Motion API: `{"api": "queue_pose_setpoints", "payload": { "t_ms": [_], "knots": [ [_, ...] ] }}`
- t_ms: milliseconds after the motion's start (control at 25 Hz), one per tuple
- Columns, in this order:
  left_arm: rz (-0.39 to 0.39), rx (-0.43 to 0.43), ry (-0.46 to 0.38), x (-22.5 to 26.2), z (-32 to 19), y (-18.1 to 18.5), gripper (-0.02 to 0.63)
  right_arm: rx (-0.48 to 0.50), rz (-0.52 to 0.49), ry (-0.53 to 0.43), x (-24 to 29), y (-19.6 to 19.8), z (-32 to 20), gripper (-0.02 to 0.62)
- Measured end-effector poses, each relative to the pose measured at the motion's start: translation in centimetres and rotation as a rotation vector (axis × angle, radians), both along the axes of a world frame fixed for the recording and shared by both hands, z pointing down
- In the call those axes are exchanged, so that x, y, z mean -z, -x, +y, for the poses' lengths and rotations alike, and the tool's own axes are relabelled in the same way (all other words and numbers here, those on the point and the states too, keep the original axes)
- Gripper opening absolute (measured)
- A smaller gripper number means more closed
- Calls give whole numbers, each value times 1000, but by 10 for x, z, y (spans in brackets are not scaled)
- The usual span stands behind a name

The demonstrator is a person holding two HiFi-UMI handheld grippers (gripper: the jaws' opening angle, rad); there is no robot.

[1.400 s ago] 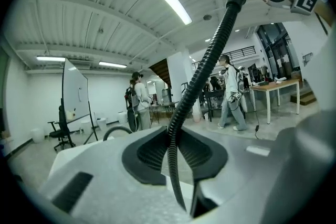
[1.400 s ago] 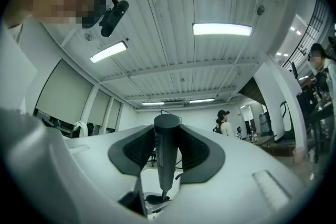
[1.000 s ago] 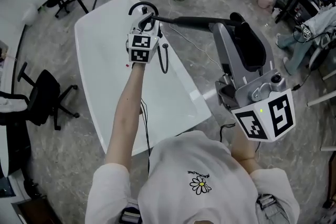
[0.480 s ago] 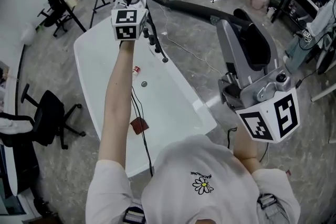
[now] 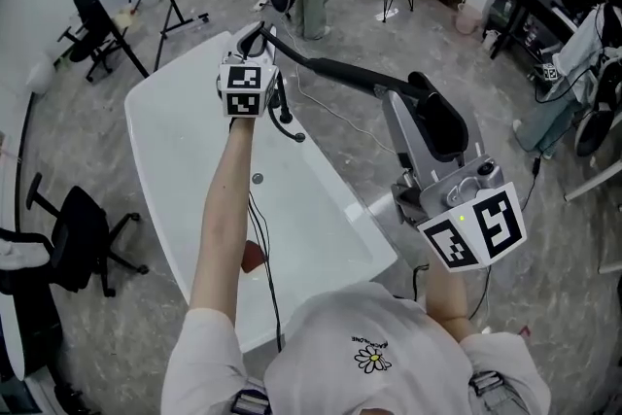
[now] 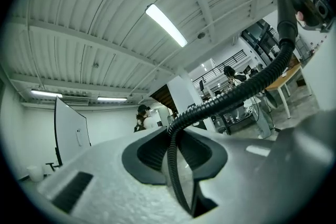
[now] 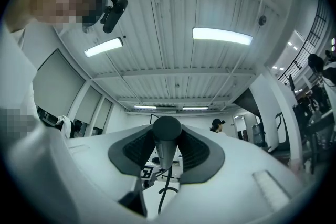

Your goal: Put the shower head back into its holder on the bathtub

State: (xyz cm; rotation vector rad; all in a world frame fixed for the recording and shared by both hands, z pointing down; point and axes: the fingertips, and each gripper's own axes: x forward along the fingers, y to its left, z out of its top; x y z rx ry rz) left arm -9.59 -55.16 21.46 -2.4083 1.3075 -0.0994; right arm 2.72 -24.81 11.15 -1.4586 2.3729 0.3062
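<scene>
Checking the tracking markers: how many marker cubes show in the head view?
2. One cube is upper centre, over the bathtub; the other is lower right, past the tub's rim. None looks hidden.

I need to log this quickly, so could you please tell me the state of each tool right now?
Left tool: closed on the black shower hose.
Right tool: closed on the shower head's handle.
</scene>
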Motion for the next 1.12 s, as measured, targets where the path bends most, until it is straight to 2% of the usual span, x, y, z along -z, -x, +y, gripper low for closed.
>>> {"api": "queue_pose_setpoints", "payload": {
  "t_ms": [280,440,680,840,1040,1120],
  "knots": [
    [15,7,70,-37,-25,4,63,19,44,62,-19,10,-34,141],
    [7,31,156,-90,-35,-8,63,43,87,93,-35,4,-55,141],
    [15,85,325,-184,-54,-23,63,99,93,193,-68,-17,-112,141],
    [-16,84,437,-261,-54,-36,64,134,113,258,-99,-18,-149,141],
    [17,92,536,-316,-60,-36,66,160,115,309,-120,-16,-190,141],
    [24,76,581,-337,-62,-41,85,173,113,324,-129,-14,-206,141]
  ]
}}
